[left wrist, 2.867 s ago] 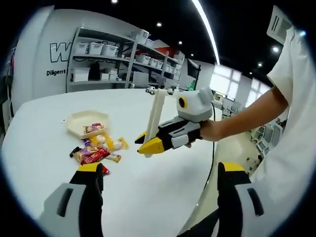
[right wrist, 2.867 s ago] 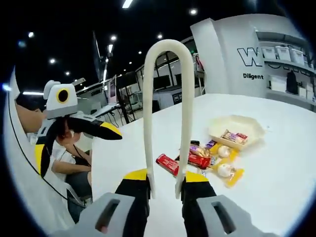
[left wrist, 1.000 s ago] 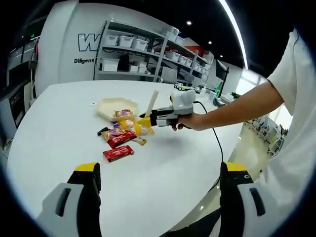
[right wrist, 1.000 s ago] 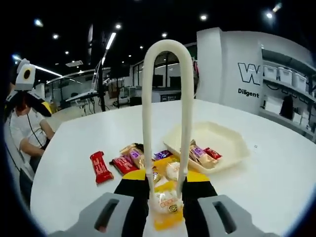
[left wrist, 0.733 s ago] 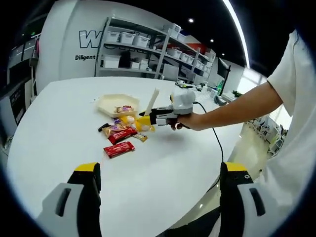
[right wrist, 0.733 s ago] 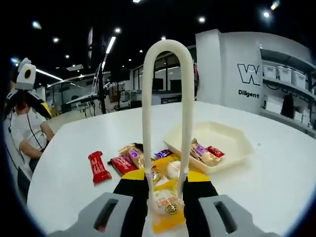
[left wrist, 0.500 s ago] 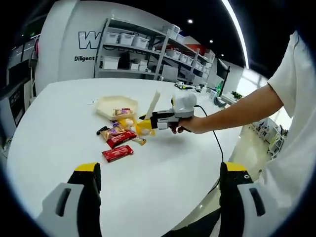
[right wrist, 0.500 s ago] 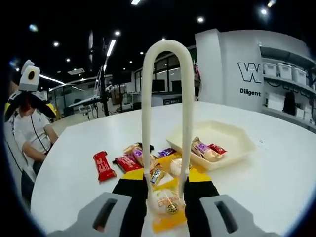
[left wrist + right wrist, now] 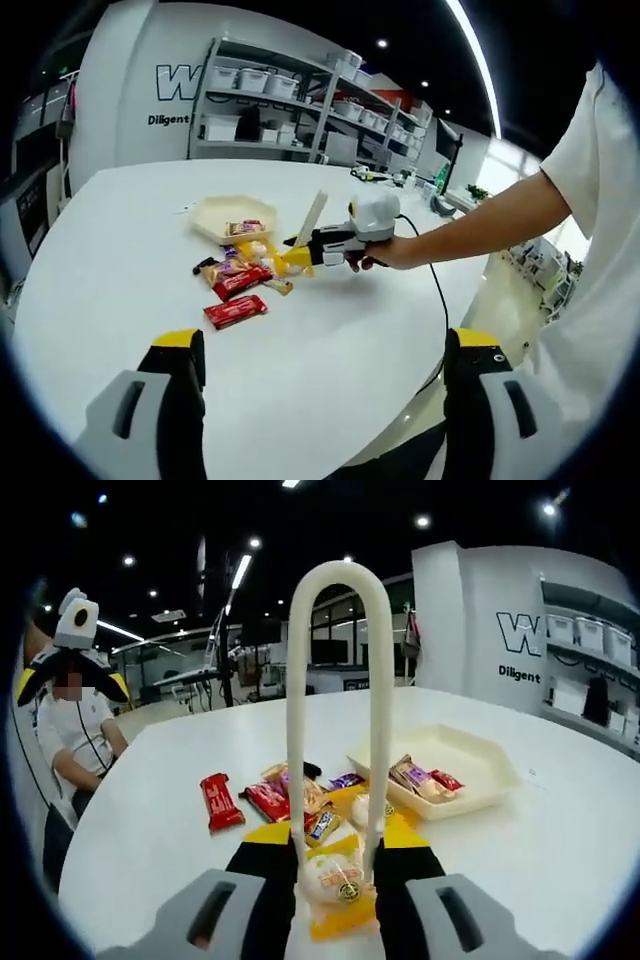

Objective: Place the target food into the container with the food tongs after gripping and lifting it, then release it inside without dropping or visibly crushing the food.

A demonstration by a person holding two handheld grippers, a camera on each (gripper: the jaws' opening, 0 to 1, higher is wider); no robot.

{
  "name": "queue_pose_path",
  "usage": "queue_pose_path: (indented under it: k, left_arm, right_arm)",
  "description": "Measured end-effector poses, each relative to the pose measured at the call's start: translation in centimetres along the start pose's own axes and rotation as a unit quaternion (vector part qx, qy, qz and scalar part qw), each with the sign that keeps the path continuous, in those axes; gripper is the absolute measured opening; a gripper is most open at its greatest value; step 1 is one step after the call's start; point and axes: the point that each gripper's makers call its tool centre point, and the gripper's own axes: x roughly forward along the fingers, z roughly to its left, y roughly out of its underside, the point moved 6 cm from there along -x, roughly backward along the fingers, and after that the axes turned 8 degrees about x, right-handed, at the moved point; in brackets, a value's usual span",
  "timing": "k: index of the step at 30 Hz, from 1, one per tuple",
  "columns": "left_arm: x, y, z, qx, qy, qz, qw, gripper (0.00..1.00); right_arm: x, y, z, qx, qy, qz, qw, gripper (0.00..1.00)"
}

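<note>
My right gripper (image 9: 335,836) is shut on cream food tongs (image 9: 297,710), whose loop rises in front of the camera. Between the tong tips sits a round white food in a clear and yellow wrapper (image 9: 334,879); I cannot tell whether it is off the table. A cream hexagonal container (image 9: 478,773) at the right holds a few wrapped snacks (image 9: 422,777). In the left gripper view the right gripper (image 9: 295,256) leans over the snack pile (image 9: 238,276), close to the container (image 9: 212,213). My left gripper (image 9: 325,342) hangs open well back from them.
A red bar (image 9: 215,800) lies apart at the left of the pile, also the red bar (image 9: 235,311) nearest me. Several loose wrapped snacks lie between it and the container. The white round table (image 9: 330,350) has bare room in front. Shelves (image 9: 270,110) stand behind.
The right gripper has dipped slightly towards the pile with the tongs. The wrapped round food stays between the tong tips. The left gripper stays open and still.
</note>
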Motion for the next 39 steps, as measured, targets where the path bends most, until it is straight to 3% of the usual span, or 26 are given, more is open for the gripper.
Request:
queue_pose_path:
  k: [10, 17, 25, 32, 39]
  left_arm:
    - [0.1, -0.2, 0.0, -0.003, -0.001, -0.001, 1.0, 0.97]
    - [0.4, -0.3, -0.2, -0.004, 0.002, 0.001, 1.0, 0.97]
    - [0.6, -0.3, -0.2, -0.004, 0.005, 0.001, 1.0, 0.97]
    - [0.4, -0.8, 0.1, -0.001, 0.004, -0.007, 1.0, 0.97]
    - [0.4, -1.1, 0.1, -0.001, 0.003, -0.016, 0.9999, 0.97]
  right_arm:
    - [0.3, 0.7, 0.1, 0.014, -0.003, 0.015, 0.9998, 0.22]
    - [0.1, 0.9, 0.0, 0.019, -0.002, 0.022, 0.9996, 0.15]
    - [0.0, 0.2, -0.5, 0.098, 0.024, 0.022, 0.9947, 0.08]
    - [-0.9, -1.8, -0.2, 0.102, 0.028, -0.008, 0.9943, 0.09]
    - [-0.5, -5.7, -1.3, 0.091, 0.039, -0.042, 0.9942, 0.09]
